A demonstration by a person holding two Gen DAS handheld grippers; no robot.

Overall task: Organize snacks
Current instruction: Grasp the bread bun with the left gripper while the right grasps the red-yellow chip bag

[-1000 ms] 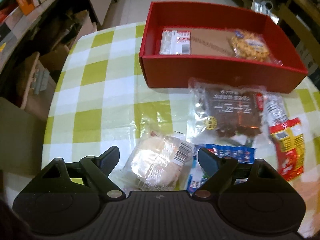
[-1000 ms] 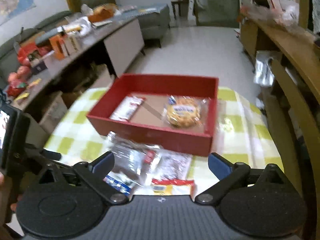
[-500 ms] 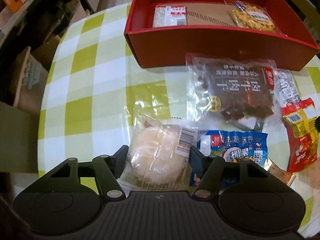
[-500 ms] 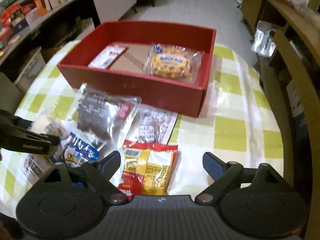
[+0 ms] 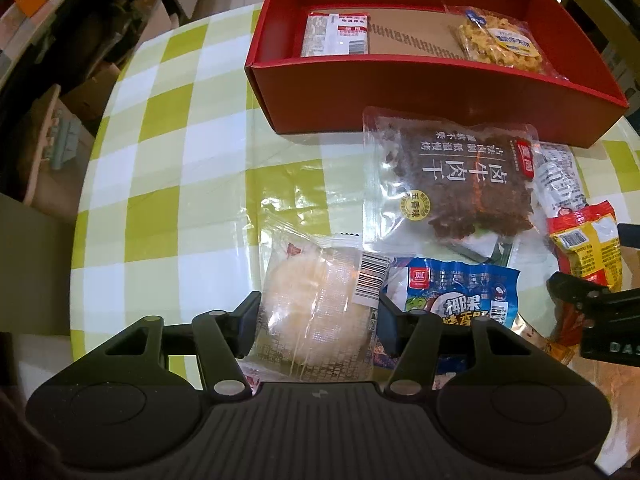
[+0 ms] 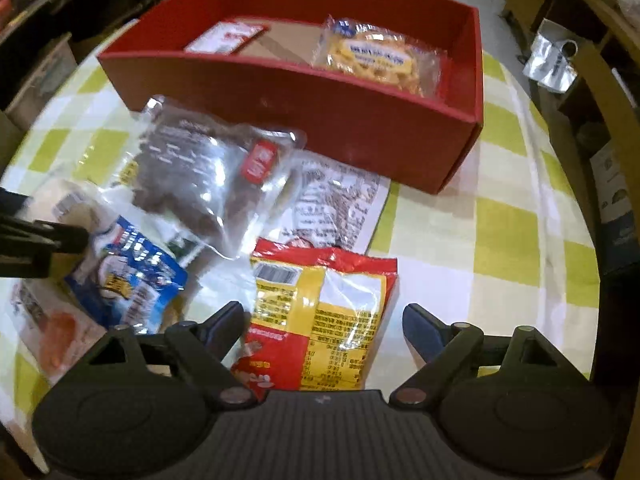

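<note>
**Both grippers lowered over snack packets on a checked table**

Since a second ago, both grippers have dropped closer to the packets. Largest, a green-checked tablecloth (image 5: pixel 168 184) carries a red box (image 5: pixel 400 92) holding a yellow biscuit pack (image 5: pixel 500 42) and a white sachet (image 5: pixel 334 34). Just before the box lies a beef jerky bag (image 5: pixel 452 188). Left gripper (image 5: pixel 316 320) has just been closing, its fingers pinching a wrapped bun (image 5: pixel 316 312). Right gripper (image 6: pixel 324 320), spread wide, straddles a red-and-yellow packet (image 6: pixel 320 316) without pressing it.
</note>
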